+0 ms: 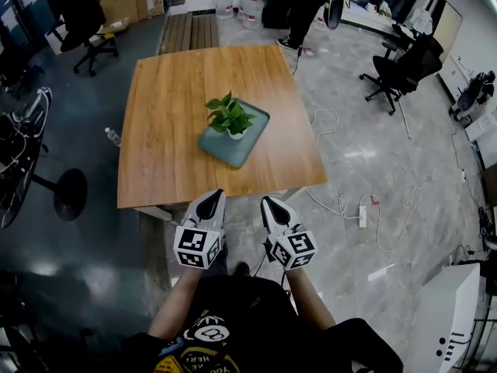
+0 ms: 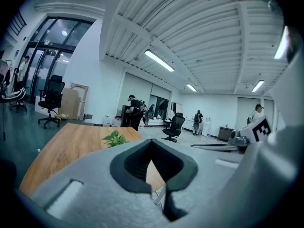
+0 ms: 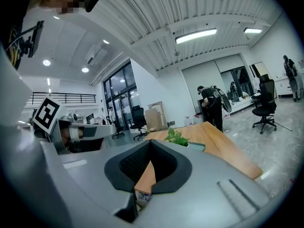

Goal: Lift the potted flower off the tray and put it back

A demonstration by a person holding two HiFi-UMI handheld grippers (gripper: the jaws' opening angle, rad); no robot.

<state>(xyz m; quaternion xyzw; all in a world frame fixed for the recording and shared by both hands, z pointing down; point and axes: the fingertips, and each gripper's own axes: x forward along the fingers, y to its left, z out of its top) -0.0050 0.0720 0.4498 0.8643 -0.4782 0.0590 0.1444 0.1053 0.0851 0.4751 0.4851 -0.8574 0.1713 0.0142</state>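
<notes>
A small potted flower (image 1: 230,116) with green leaves stands on a teal tray (image 1: 220,148), right of the middle of a square wooden table (image 1: 171,115). My left gripper (image 1: 213,195) and right gripper (image 1: 268,202) hover side by side just short of the table's near edge, both pointing at the tray and well short of it. Both are shut with nothing between the jaws. In the left gripper view the flower (image 2: 114,138) shows beyond the closed left gripper (image 2: 151,142). In the right gripper view the flower (image 3: 176,137) and the tray (image 3: 195,147) lie ahead of the right gripper (image 3: 151,145).
Office chairs stand at the far left (image 1: 87,18) and far right (image 1: 400,68). A person (image 1: 299,10) stands beyond the table's far corner. A power strip (image 1: 362,215) with cables lies on the floor to the right. A bottle (image 1: 112,136) lies left of the table.
</notes>
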